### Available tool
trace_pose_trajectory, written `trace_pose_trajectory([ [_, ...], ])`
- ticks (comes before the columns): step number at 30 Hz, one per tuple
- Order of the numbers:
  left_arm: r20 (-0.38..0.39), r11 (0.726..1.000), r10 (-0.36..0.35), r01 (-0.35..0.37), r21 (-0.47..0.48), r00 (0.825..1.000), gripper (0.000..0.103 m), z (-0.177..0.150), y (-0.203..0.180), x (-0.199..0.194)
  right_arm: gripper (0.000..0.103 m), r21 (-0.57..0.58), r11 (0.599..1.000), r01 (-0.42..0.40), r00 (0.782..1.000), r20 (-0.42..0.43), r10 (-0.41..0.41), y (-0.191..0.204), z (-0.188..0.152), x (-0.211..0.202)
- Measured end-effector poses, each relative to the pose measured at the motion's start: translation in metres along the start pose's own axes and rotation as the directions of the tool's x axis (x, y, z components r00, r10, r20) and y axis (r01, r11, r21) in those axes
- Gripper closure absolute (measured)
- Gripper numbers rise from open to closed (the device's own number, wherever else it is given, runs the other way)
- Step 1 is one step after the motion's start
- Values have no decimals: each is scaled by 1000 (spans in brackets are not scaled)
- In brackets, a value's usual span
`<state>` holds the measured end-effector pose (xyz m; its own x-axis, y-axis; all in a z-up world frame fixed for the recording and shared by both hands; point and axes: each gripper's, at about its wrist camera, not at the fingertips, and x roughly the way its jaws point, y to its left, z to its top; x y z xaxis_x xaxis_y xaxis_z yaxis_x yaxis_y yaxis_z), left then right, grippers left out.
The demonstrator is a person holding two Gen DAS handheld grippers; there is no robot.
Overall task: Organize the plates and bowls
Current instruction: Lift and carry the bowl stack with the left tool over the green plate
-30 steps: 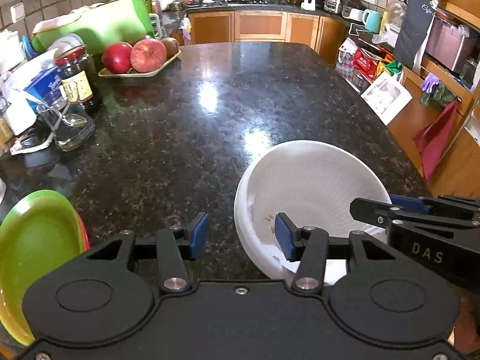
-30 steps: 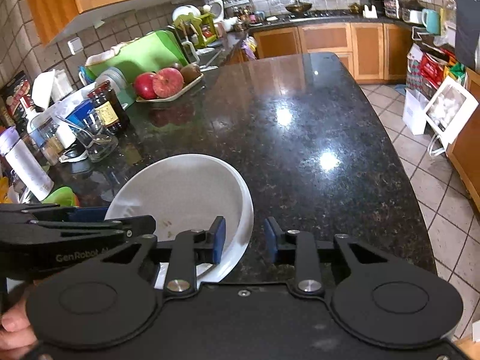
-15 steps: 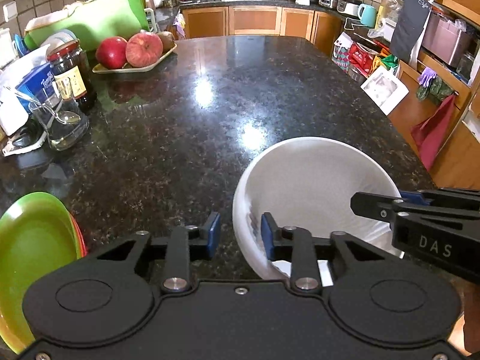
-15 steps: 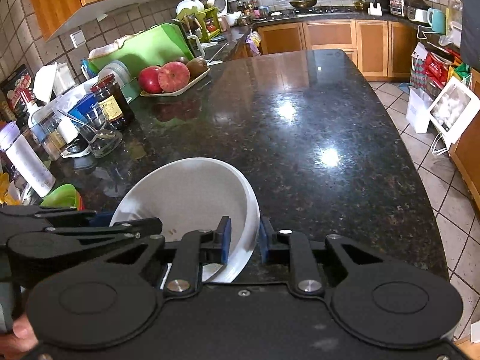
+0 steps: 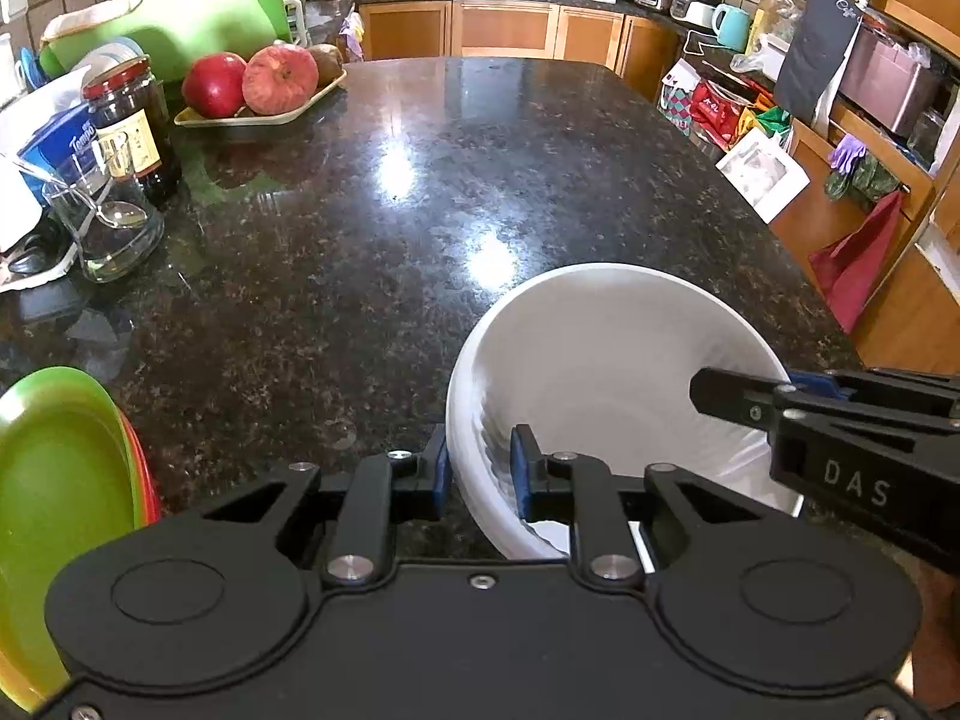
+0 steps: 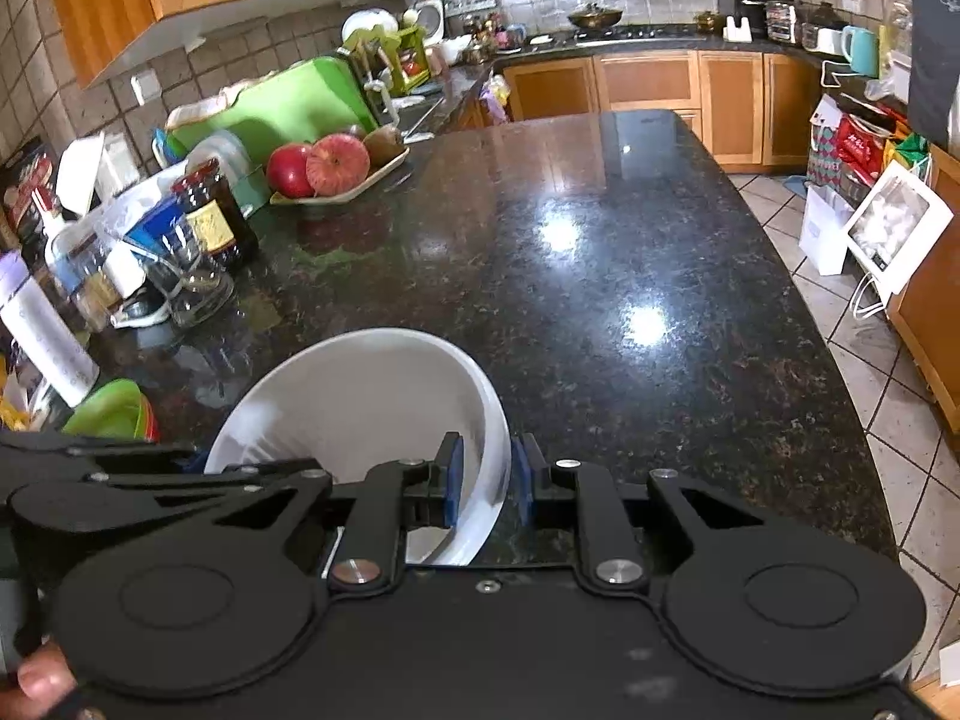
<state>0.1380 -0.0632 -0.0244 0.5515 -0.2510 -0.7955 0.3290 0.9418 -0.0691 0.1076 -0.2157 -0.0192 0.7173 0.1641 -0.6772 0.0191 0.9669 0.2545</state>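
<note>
A large white bowl (image 5: 600,348) sits at the near edge of the dark granite counter (image 5: 420,210). In the left wrist view my left gripper (image 5: 480,468) straddles the bowl's left rim; its jaws are closing, and the blue pads press on the wall between them. My right gripper (image 6: 487,474) is shut on the opposite rim of the bowl (image 6: 360,396), one pad inside and one outside. Each gripper shows in the other's view: the right gripper (image 5: 774,387) and the left gripper (image 6: 180,456). A stack of green and red plates (image 5: 60,468) lies to the left.
Along the counter's left side stand a glass with a spoon (image 5: 111,228), a dark jar (image 5: 135,126) and a tray of apples (image 5: 264,96). The counter's right edge (image 6: 840,372) drops to a tiled floor. A person's fingertip (image 6: 36,678) shows at the lower left.
Both grippers' jaws have narrowed onto the bowl's rim, the left one from wide apart. The bowl and both hands have stayed in place.
</note>
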Motion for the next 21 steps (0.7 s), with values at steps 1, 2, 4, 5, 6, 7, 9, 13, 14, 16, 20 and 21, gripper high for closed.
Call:
trace_pose_trajectory([
  [1,0,1000,-2,2,-8,1000,75,0,1,0,83,-3,1000,-2,1000,-3,2,0,0,1],
  [2,-1,1000,-5,5,-12,1000,76,-1,2,0,84,-12,1000,-6,1000,-8,5,1,0,1],
  [4,2,1000,-5,5,-20,1000,77,-1,2,-1,84,-27,1000,-7,1000,-11,7,2,0,0],
  [5,3,1000,-6,6,-22,1000,77,0,2,-1,85,-32,999,-3,1000,-12,3,2,0,0],
  [6,3,1000,-5,5,-24,1000,78,0,2,-1,85,-36,999,-1,1000,-15,1,3,0,0],
  [7,4,1000,-5,5,-24,1000,78,0,2,-1,85,-39,999,1,1000,-16,-1,3,0,-1],
  [9,6,1000,0,1,-23,1000,79,-1,0,-2,86,-40,999,3,1000,-18,-4,3,1,-2],
  [13,9,1000,6,-6,-19,1000,80,-1,-2,-4,86,-45,999,5,1000,-20,-6,2,0,-4],
  [14,10,1000,6,-6,-18,1000,80,-1,-3,-5,86,-46,999,3,1000,-16,-4,2,0,-6],
  [16,10,1000,1,-1,-23,1000,80,0,-3,-7,86,-44,999,-1,1000,-8,1,1,1,-10],
  [20,16,1000,4,-4,-29,1000,80,0,-4,-12,86,-49,999,-11,1000,-1,11,1,0,-14],
  [21,19,1000,11,-10,-28,1000,80,0,-4,-13,86,-51,999,-14,1000,-1,14,2,-1,-15],
])
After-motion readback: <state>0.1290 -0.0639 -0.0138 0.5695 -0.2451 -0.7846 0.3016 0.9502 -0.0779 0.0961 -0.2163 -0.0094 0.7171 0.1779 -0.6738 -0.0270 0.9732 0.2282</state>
